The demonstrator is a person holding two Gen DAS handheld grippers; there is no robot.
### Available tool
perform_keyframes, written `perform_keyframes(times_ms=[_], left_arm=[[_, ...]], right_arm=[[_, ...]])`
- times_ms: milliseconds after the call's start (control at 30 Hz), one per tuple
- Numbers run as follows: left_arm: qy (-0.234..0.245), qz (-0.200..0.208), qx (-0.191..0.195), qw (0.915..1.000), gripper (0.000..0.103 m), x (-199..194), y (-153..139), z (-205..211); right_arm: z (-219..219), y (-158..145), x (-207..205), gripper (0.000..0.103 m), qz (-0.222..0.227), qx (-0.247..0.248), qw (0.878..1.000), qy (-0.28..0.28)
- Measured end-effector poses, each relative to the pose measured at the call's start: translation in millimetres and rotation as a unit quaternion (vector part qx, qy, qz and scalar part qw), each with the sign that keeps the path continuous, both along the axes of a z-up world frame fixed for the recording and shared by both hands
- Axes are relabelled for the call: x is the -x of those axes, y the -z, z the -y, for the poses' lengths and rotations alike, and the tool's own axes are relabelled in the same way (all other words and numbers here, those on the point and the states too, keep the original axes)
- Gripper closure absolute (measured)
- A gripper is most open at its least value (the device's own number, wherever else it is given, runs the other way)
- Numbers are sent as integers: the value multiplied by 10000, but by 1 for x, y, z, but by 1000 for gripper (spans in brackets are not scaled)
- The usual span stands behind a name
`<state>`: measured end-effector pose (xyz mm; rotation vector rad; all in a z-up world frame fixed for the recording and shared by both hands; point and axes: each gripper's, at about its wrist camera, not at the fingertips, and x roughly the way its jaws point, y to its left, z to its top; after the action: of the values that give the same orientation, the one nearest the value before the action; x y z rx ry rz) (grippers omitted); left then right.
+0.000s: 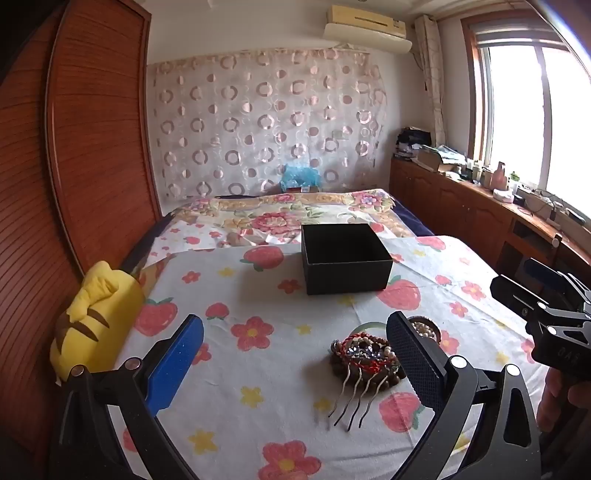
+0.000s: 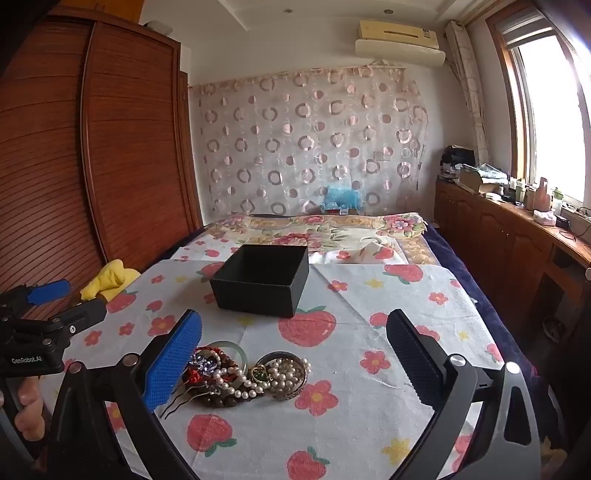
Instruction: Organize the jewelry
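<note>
Jewelry (image 2: 243, 373) lies heaped on the strawberry-print cloth (image 2: 369, 306): a metal hair comb (image 1: 360, 398), a pearl strand (image 2: 236, 384), a green bangle (image 2: 236, 349) and brown beads, well short of the open black box (image 2: 262, 282) farther back. Left gripper (image 1: 295, 354) and right gripper (image 2: 293, 350) both hover over the cloth, jaws spread wide and holding nothing. The heap sits just inside the left gripper's black finger (image 1: 410, 354) and beside the right gripper's blue finger (image 2: 173, 362).

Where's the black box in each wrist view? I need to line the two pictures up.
Left wrist: black box sits center, slightly right, beyond the jewelry pile.
Right wrist: black box sits center, slightly left, beyond the jewelry pile.
Shared landmark: the air conditioner high on the far wall.
</note>
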<state>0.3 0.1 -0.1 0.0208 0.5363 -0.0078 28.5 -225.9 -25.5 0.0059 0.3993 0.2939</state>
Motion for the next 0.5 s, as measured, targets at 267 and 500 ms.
perform_keyframes(times_ms=[267,500], left_arm=[[-6,29,-12,10000,7,0,0,0],[2,49,-9,10000,7,1,0,0]], right_arm=[[0,0,0,2,-3,12,10000,-10],[0,-1,1,2,0,-7,10000,-16]])
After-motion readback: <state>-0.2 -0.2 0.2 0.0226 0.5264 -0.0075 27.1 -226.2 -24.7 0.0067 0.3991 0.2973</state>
